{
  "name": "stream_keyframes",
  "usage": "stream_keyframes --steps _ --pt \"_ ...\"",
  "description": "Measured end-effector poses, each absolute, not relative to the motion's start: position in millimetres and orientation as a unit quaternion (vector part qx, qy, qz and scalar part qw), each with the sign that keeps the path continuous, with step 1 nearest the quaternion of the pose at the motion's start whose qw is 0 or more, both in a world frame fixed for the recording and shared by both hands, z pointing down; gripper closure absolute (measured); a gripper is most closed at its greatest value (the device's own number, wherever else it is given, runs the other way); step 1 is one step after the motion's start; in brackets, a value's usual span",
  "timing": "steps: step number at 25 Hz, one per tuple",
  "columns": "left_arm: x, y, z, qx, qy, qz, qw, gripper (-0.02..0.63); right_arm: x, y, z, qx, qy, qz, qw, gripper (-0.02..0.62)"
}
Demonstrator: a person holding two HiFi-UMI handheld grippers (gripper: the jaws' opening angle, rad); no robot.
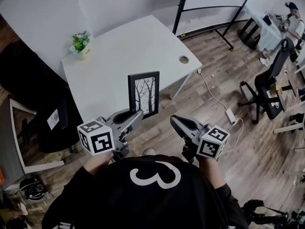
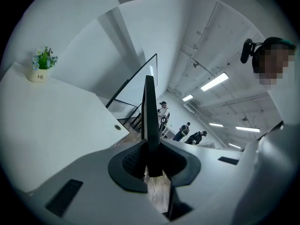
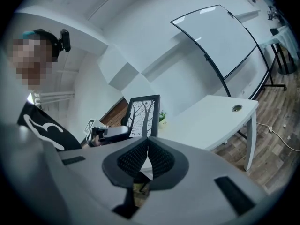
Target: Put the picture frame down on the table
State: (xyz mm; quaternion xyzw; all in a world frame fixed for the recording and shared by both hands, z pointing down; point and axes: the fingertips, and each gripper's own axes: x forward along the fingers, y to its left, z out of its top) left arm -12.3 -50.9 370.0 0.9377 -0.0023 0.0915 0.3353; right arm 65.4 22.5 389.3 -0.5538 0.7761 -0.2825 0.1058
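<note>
A black picture frame [image 1: 144, 94] with a print of bare trees stands upright in the air over the near edge of the white table [image 1: 119, 56]. My left gripper [image 1: 138, 116] is shut on its lower left edge. In the left gripper view the frame [image 2: 150, 116] shows edge-on, pinched between the pads of the left gripper [image 2: 152, 165]. My right gripper [image 1: 174, 120] hangs to the right of the frame, apart from it and shut on nothing. In the right gripper view that gripper's pads [image 3: 146, 156] meet, and beyond them are the frame [image 3: 144, 116] and the left gripper [image 3: 110, 134].
A small potted plant [image 1: 81, 42] stands at the table's far left corner, and a cable hole [image 1: 184, 59] is near its right corner. Dark office chairs [image 1: 271, 87] and a power strip [image 1: 230, 116] are on the wooden floor to the right. A whiteboard stand [image 1: 209, 13] is behind the table.
</note>
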Motion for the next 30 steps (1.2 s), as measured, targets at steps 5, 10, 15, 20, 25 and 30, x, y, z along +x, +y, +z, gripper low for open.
stream_keyframes --steps 5,10,15,20,25,30 --pt "-8 -82 363 0.936 -0.013 0.085 0.342 0.545 70 -14 382 -0.541 0.786 -0.284 0.098 0.572" --pt "1 -101 362 0.936 -0.032 0.090 0.337 0.545 82 -43 378 -0.520 0.800 -0.283 0.097 0.572" --pt "17 -121 362 0.935 -0.062 0.087 0.337 0.545 103 -70 377 -0.496 0.815 -0.285 0.095 0.572" --pt "35 -149 372 0.927 -0.102 0.087 0.351 0.545 131 -106 388 -0.467 0.825 -0.305 0.089 0.572" --pt "59 -177 379 0.917 -0.141 0.077 0.365 0.545 158 -145 391 -0.437 0.842 -0.309 0.064 0.572" --pt "77 -205 386 0.907 -0.178 0.063 0.377 0.545 182 -186 394 -0.411 0.856 -0.310 0.047 0.572"
